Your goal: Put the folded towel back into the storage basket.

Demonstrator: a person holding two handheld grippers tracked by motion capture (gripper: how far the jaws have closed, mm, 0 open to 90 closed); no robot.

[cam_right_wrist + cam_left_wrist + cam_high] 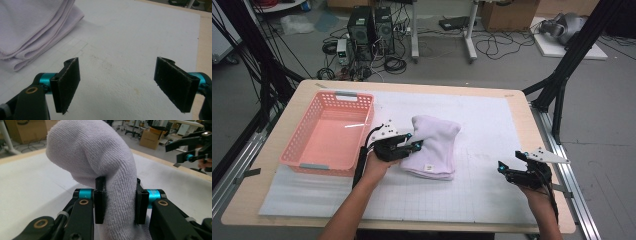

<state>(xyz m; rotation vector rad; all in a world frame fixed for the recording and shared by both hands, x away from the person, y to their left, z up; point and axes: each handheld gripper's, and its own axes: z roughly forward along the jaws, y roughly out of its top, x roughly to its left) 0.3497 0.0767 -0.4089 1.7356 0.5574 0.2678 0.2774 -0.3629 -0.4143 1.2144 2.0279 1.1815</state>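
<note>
A folded lilac towel (435,145) lies on the white mat in the middle of the table, its left side bunched up and raised. My left gripper (413,142) comes in from the left and is shut on that side. In the left gripper view the towel (100,157) stands up between the two black pads (99,202), which press into its thick fold. My right gripper (503,168) hovers at the table's right front, apart from the towel. In its own view my right gripper (117,75) stands wide open over bare mat, with the towel's layered edge (30,27) at the upper left.
A pink plastic basket (301,126) stands at the left of the table, close beside my left hand. The white gridded mat (492,120) covers most of the tabletop. Black frame legs flank the table, and cables and computer cases lie on the floor beyond.
</note>
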